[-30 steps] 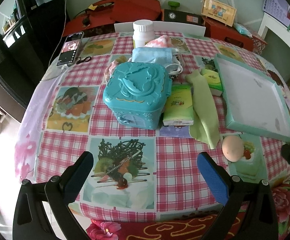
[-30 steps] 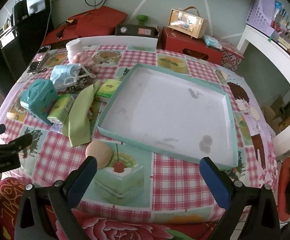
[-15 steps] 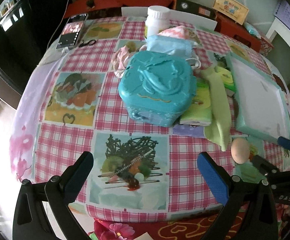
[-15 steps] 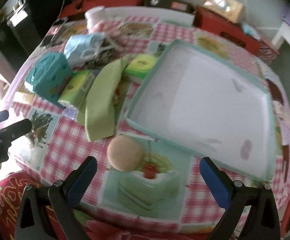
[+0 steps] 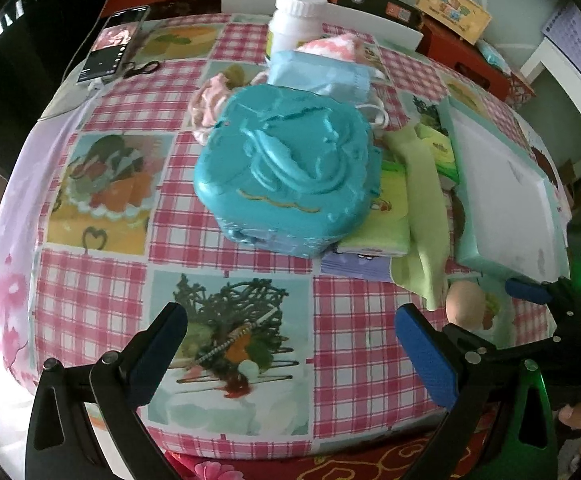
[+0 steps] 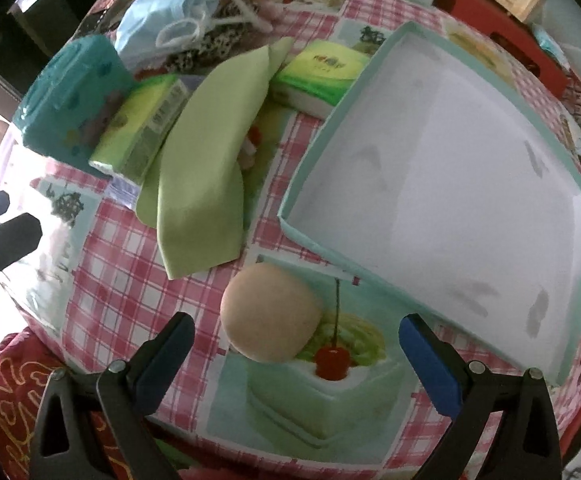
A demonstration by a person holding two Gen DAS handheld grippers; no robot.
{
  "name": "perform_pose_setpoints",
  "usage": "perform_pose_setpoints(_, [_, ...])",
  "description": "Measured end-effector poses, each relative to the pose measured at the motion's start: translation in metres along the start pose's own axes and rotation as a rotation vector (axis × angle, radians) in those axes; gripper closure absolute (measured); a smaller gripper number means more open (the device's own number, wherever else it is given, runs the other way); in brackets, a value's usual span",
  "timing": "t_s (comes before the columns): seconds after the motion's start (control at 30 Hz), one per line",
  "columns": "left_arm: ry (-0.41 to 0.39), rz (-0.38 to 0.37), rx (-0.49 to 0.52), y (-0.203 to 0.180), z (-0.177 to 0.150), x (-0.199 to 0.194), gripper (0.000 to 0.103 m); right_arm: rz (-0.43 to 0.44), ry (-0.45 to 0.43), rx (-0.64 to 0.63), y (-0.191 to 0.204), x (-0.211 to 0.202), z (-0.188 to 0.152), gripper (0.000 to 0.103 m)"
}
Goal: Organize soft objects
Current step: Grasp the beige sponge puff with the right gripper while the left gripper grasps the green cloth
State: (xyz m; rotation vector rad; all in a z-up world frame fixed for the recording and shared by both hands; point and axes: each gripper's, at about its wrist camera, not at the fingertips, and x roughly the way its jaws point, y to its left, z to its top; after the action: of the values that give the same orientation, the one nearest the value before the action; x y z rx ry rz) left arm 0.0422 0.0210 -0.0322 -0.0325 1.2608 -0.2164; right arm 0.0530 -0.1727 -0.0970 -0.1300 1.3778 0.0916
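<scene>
A round beige sponge puff point(image 6: 271, 312) lies on the checked tablecloth just ahead of my right gripper point(image 6: 296, 344), which is open and empty. It shows small in the left wrist view as the puff point(image 5: 465, 303). A folded green cloth point(image 6: 206, 160) lies left of the shallow teal tray point(image 6: 318, 152), whose white floor holds nothing. Two green tissue packs point(image 6: 142, 128) flank the cloth. Blue face masks point(image 5: 322, 74) and a pink cloth point(image 5: 206, 100) lie behind the teal plastic case point(image 5: 290, 164). My left gripper point(image 5: 290, 344) is open above the table's near edge.
A white bottle point(image 5: 296, 20) and a phone point(image 5: 112, 46) stand at the table's far side. The right gripper point(image 5: 538, 312) reaches into the left wrist view beside the puff. Red furniture and a white shelf lie beyond the table.
Both grippers moved forward and lower toward the table. The right gripper closed in on the beige puff, which now sits just in front of its open fingers.
</scene>
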Motion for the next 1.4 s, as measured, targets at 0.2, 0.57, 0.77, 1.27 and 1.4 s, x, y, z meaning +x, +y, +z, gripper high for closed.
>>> perform_pose_setpoints(0.2, [0.034,-0.012,0.007,-0.013,0.009,0.004,0.000,-0.006,0.019,-0.016,0.010,0.017,0.008,0.004])
perform_pose_setpoints(0.57, [0.083,-0.031,-0.064,-0.052,0.029,0.020,0.000,0.023,-0.003,0.022,-0.001,0.034,0.015,0.007])
perform_pose_setpoints(0.77, [0.088,-0.035,-0.123,-0.069,0.042,0.030,0.003,0.033,-0.021,0.062,-0.016,0.037,0.017,0.008])
perform_pose_setpoints(1.27, [0.103,0.015,-0.167,-0.096,0.057,0.074,0.029,0.045,-0.062,0.085,-0.024,0.048,0.010,0.013])
perform_pose_setpoints(1.4, [0.104,-0.004,-0.168,-0.099,0.057,0.080,0.045,0.028,-0.066,0.077,-0.018,0.055,0.010,0.014])
